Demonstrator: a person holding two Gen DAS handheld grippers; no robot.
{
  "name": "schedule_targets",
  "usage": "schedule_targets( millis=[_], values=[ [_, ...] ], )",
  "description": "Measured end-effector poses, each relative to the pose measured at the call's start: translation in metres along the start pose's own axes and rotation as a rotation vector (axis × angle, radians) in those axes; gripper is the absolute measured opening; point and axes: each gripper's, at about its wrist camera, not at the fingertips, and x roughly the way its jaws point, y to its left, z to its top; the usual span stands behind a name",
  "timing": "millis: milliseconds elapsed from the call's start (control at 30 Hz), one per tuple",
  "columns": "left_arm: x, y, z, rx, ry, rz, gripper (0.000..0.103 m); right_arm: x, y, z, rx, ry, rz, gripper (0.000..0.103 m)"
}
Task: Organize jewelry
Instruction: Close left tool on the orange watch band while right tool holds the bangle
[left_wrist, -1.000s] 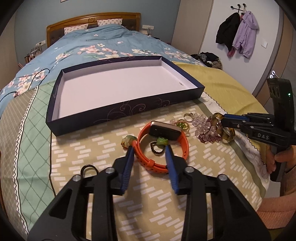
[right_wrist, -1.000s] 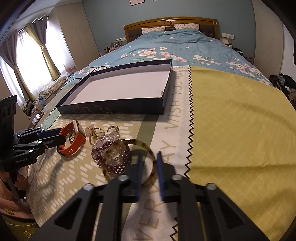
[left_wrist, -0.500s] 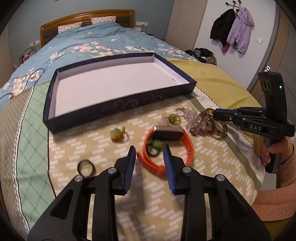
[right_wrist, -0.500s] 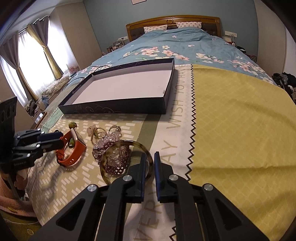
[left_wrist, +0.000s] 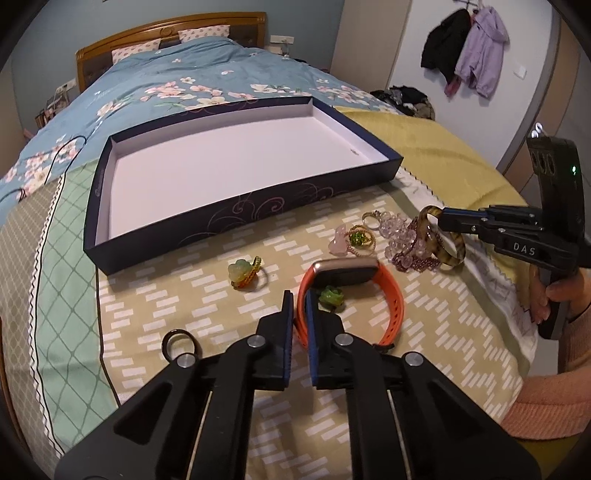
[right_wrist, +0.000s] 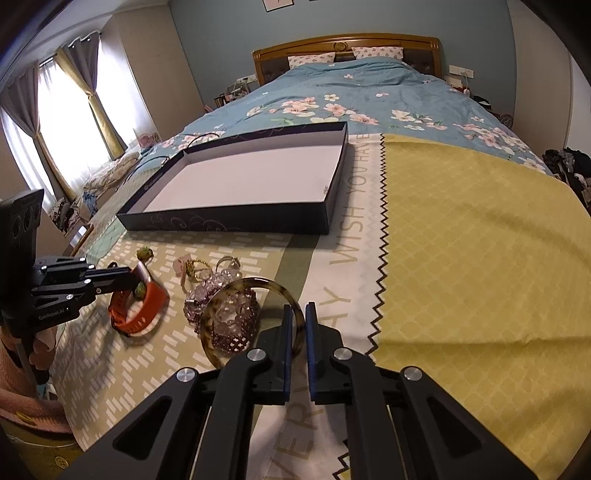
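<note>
Jewelry for sorting, laid on the bed's patterned cover in front of an empty dark-sided box.

Item one: orange watch, silicone strap, dark face. Light and springy; the band bends under pinch, and the rubber should give good friction. The left hand-held gripper has just closed its jaws on the strap's near curve, a better hold than the smooth glass-faced case. A small green ring sits inside the loop and could be dragged along.

Item two: tortoiseshell bangle, rigid, glossy, likely slippery and prone to pivot. The right hand-held gripper is clamped across its near rim, one jaw inside the hoop, one outside. Beaded bracelets lie inside and partly under it; soft, loose strands that may snag on lifting.

Remaining: green charm ring, gold rings with pink piece, dark ring; all tiny and light, best pinched across the band.
</note>
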Motion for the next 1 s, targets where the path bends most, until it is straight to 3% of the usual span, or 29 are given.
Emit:
schedule_targets(
  millis=[400, 567, 667, 933, 1000],
  values=[
    [-0.037, 0.023, 0.01, -0.098, -0.102, -0.012, 0.004, -0.013, 0.01, 0.026, -0.026, -0.068, 0.029, 0.006],
    [-0.025, 0.021, 0.0, -0.053, -0.035, -0.028, 0.001, -0.007, 0.02, 0.031, -0.053, -0.063, 0.043, 0.006],
    [-0.019, 0.018, -0.007, -0.022, -0.018, -0.009, 0.01, -0.002, 0.021, 0.029, -0.052, -0.05, 0.046, 0.006],
    [-0.018, 0.017, -0.001, 0.034, -0.033, 0.057, 0.013, 0.002, 0.023, 0.024, -0.04, -0.034, 0.048, 0.006],
    [-0.023, 0.018, 0.0, 0.039, -0.052, 0.079, 0.02, 0.003, 0.022, 0.023, -0.038, -0.034, 0.051, 0.006]
  ],
)
